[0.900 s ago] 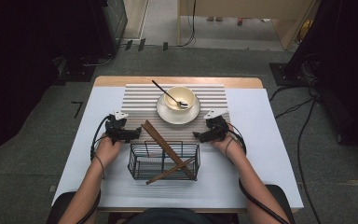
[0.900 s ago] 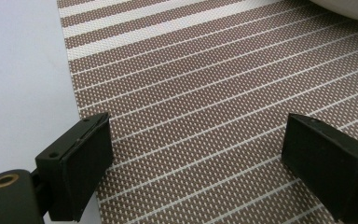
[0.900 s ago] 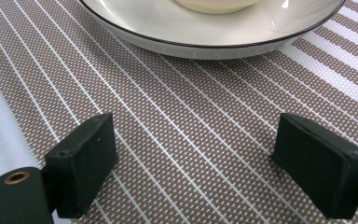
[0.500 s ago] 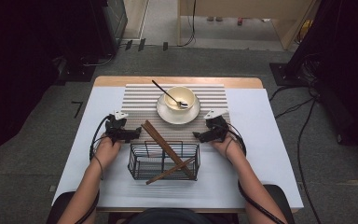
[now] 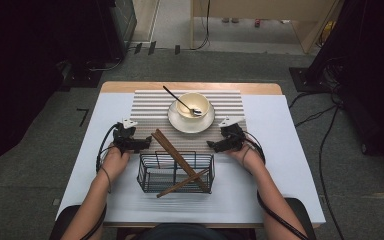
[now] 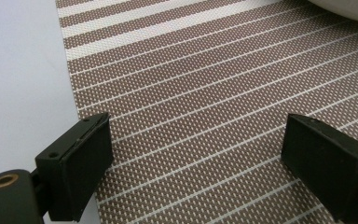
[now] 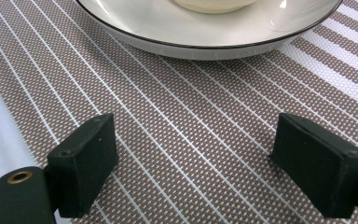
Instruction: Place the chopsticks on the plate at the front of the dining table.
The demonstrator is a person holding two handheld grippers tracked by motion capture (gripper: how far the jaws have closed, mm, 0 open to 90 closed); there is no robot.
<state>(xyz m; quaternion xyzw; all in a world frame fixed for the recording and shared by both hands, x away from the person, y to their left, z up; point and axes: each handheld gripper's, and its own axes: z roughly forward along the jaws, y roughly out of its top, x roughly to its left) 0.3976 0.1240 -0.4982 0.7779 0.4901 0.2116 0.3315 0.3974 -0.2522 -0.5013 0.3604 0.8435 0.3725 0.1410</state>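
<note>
The chopsticks (image 5: 179,162) lay between my two tongs, one pair slanting from the striped mat (image 5: 150,105) down into the wire basket (image 5: 147,175), another stick crossing them low in the basket and poking out at its near side. The basket stood just nearer to me than both tongs, midway between them.

My left tongs (image 5: 147,144) rested at the mat's left edge, tips just beside the upper end of the chopsticks. They were spread wide with nothing between them; in the left gripper view, bare mat (image 6: 205,116) showed between the tips (image 6: 200,172).

My right tongs (image 5: 211,145) rested at the mat's right part, likewise spread and empty (image 7: 193,170). Just beyond them sat the saucer (image 5: 177,121), its rim (image 7: 135,32) close ahead in the right gripper view. On it stood the bowl (image 5: 203,100), with a spoon (image 5: 180,100) leaning out toward the far left.
</note>
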